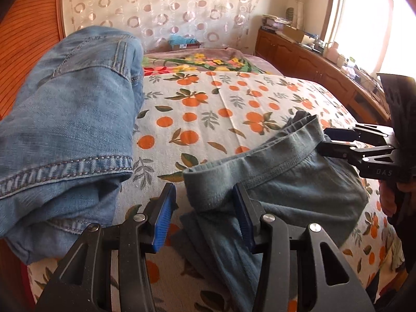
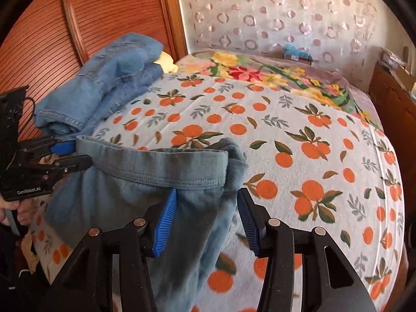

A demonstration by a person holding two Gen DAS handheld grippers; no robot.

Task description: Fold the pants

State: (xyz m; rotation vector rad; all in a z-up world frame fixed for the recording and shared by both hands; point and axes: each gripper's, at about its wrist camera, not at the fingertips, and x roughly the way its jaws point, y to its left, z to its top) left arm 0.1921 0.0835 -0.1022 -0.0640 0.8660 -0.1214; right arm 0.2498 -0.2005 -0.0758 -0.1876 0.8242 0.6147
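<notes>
Grey-green pants [image 1: 286,182] [image 2: 130,189] lie crumpled on the orange-print bedspread [image 1: 221,109] [image 2: 312,156], waistband toward the far side. In the left wrist view, my left gripper [image 1: 204,192] is open around the waistband's left corner; the cloth brushes the right pad and the left pad stands clear. My right gripper [image 2: 207,193] is open over the waistband's right end, with loose fabric between its blue pads. Each gripper shows in the other's view at the opposite end of the waistband: the right gripper [image 1: 322,141] and the left gripper [image 2: 82,153], both with jaws apart.
A pile of folded blue jeans [image 1: 65,130] [image 2: 109,83] sits at the bed's left side against the wooden slatted panel [image 2: 117,13]. A floral blanket [image 1: 195,62] lies at the bed's far end. A cluttered wooden cabinet [image 1: 312,59] runs along the right under the window.
</notes>
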